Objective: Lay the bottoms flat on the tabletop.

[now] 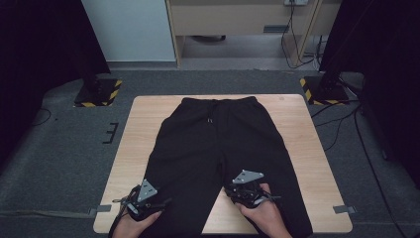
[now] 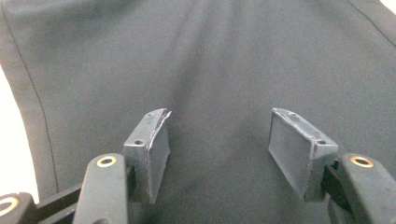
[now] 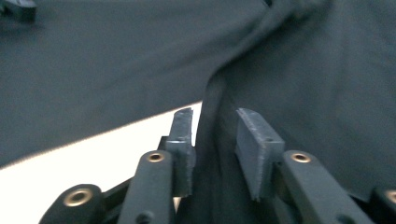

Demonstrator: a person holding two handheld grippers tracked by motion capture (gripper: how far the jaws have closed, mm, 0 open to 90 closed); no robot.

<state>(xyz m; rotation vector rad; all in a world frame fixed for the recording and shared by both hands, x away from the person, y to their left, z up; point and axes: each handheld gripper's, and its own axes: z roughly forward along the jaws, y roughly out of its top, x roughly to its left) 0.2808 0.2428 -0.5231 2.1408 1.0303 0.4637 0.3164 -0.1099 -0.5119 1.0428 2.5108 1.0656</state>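
A pair of black trousers lies flat on the wooden table, waistband at the far side, legs running toward the front edge. My left gripper hovers over the left leg near the front. In the left gripper view it stands open above smooth black cloth, nothing between the pads. My right gripper sits at the inner edge of the right leg. In the right gripper view its jaws stand a little apart, with a raised fold of the trouser edge between them, and the pads are not pressing on it.
Bare wood shows between the two legs at the front. Two stand bases with yellow-black stripes rest on the grey floor beyond the table's far corners. Cables trail on the right. Tape marks the front corner.
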